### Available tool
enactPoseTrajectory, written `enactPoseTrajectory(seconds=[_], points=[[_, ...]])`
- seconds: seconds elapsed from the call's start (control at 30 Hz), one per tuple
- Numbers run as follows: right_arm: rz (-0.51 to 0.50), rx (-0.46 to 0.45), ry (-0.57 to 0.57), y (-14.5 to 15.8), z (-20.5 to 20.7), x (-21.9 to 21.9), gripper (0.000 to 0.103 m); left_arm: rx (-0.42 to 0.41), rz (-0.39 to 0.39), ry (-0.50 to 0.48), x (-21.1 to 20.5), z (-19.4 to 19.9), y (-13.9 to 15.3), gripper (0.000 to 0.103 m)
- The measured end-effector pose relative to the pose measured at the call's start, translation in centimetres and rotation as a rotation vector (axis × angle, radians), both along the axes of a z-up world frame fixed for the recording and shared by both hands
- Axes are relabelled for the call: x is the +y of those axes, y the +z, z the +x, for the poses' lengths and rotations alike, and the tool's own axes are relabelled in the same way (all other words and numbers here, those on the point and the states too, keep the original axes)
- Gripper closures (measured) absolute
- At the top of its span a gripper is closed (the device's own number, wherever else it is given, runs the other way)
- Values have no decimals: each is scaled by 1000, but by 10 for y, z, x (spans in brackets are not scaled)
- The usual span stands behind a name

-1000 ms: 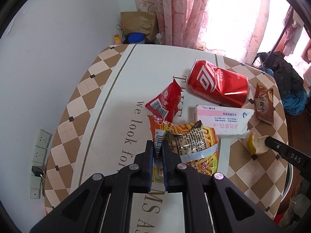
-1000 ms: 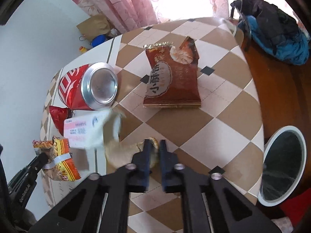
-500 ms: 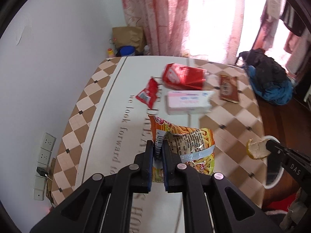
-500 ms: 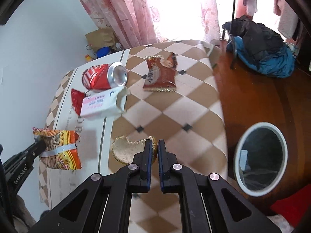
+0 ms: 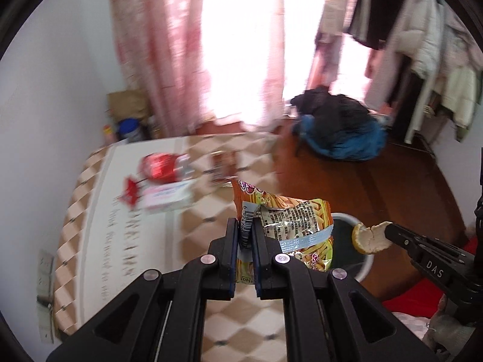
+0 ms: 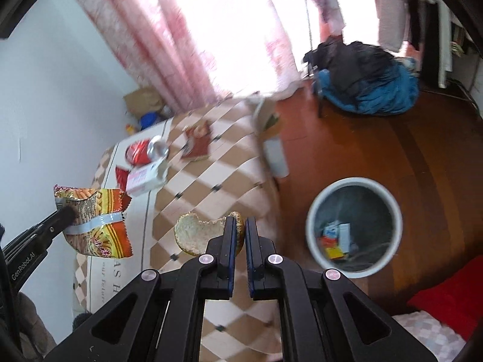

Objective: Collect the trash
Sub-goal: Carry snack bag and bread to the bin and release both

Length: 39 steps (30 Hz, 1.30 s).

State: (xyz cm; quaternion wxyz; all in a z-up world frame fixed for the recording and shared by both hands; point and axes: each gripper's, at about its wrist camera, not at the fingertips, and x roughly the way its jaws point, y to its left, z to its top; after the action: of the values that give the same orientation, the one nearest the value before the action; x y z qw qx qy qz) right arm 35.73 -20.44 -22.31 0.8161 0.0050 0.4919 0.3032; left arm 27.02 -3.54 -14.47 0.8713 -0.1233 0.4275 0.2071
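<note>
Both claws loaded, past table edge (image 6: 265, 187); bin (image 6: 392, 208) unobstructed.

Black tongs (image 5: 247, 235), silver screws, blue-edged pads

Pink curtains (image 5: 157, 60) at a bright window (image 5: 241, 39), white wall (image 5: 54, 90), reddish wood floor (image 6: 422, 150).

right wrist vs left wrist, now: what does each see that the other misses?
Right wrist only: the inside of the white bin, with a few cartons at the bottom, and the bitten edge of the bread piece.

Left wrist only: the barcode edge of the snack bag clamped in the left gripper; the bag hides most of the bin.

Both: the right gripper shut on the bread, the red can, the white box, the brown wrapper, and the checkered table.
</note>
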Motion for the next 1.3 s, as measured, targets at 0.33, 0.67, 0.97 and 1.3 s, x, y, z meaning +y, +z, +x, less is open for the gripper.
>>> enactPoseTrajectory(seconds=[0.33,0.67,0.97,1.3], points=[[-22,43,-190,-13,75,-128,97,109,-134,-195,-88,131,-65,92],[-102,274,-290,-147,150,-188,97,333,-205,-272,-124,219,-183,85],[-178,408,-306,-241,189,-191,92,421,-190,-230,-118,235,-223,5],[-212,450,-276,-260,170,-182,1,458,-143,-197,-113,199,-230,3]])
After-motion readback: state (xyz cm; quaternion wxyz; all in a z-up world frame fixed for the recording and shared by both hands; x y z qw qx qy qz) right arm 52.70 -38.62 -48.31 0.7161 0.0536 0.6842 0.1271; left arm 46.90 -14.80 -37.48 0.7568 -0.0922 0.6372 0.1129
